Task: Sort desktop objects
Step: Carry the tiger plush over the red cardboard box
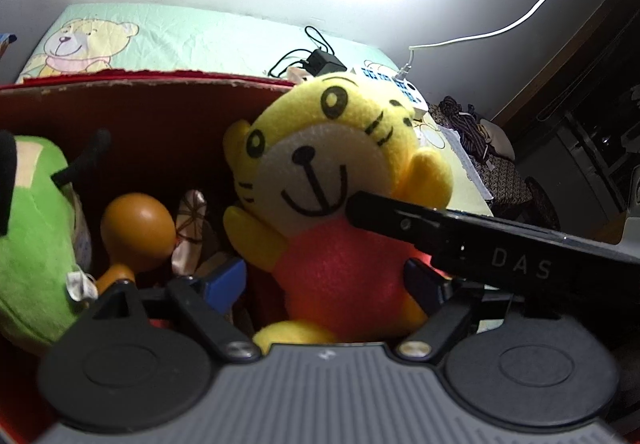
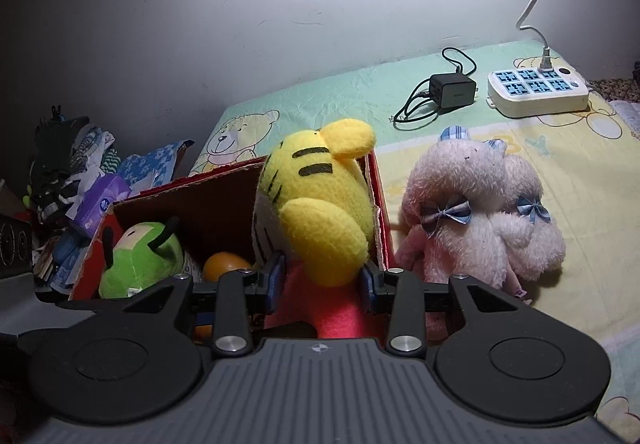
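A yellow tiger plush (image 1: 340,172) with a red body hangs upright over the right end of a red cardboard box (image 1: 140,112). My right gripper (image 2: 323,278) is shut on the tiger plush (image 2: 320,212), which I see from behind here. In the left wrist view one of its black fingers (image 1: 440,236) reaches in from the right to the tiger's cheek. My left gripper (image 1: 324,284) is open, its blue pads either side of the red body with a gap at the left pad. The box (image 2: 380,204) holds a green plush (image 2: 140,256) and an orange rounded toy (image 2: 224,264).
A pink and white plush (image 2: 480,220) with blue bows lies on the bear-print sheet right of the box. Behind it are a black charger (image 2: 452,90) with a coiled cable and a white power strip (image 2: 538,90). Clothes and a purple tissue pack (image 2: 98,204) are piled left of the box.
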`<state>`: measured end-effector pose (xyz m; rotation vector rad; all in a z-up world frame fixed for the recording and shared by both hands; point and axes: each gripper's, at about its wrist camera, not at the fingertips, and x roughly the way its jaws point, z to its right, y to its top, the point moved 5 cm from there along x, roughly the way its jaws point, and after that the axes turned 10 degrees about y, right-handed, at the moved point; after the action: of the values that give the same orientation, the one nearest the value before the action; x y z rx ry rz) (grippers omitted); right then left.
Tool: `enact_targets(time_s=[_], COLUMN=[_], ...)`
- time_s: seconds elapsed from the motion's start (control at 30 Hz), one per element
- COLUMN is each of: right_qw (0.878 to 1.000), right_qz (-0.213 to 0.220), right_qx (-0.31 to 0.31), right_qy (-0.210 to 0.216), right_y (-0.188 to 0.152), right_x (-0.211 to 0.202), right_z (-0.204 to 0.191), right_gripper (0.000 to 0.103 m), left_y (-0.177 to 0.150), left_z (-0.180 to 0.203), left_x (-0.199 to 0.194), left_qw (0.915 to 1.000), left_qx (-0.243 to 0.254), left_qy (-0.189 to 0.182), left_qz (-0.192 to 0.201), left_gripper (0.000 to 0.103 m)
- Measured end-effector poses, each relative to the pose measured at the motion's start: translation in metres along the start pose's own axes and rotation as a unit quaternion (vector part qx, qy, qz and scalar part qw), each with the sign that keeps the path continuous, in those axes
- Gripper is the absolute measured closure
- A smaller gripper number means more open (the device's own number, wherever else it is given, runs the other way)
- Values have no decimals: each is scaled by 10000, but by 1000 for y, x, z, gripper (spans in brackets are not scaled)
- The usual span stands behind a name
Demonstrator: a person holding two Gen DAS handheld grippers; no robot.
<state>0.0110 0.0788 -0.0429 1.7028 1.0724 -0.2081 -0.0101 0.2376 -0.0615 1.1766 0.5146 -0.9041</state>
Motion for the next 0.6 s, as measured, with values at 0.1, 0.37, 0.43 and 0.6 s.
enact_targets(time_s=[0.1,0.37,0.43,0.6], right_qw=[10000,9990,9974,9941], right_qz=[-16,291,610,951], right_qx=[-42,277,297,32], right_qy=[-53,187,248,518], right_y=[0,3,9,25], right_x=[1,-14,-22,-22], right_z=[-1,2,2,-9], right_gripper=[63,56,57,76], left_y=[1,-2,-3,-6], left_z=[2,1,0,0], left_x=[1,6,7,16], left_qw=[10000,9997,9998,9993], left_qx=[59,161,140,175], left_qy=[78,153,161,254], left_qz=[2,-28,-56,-193], left_gripper=[17,16,15,13])
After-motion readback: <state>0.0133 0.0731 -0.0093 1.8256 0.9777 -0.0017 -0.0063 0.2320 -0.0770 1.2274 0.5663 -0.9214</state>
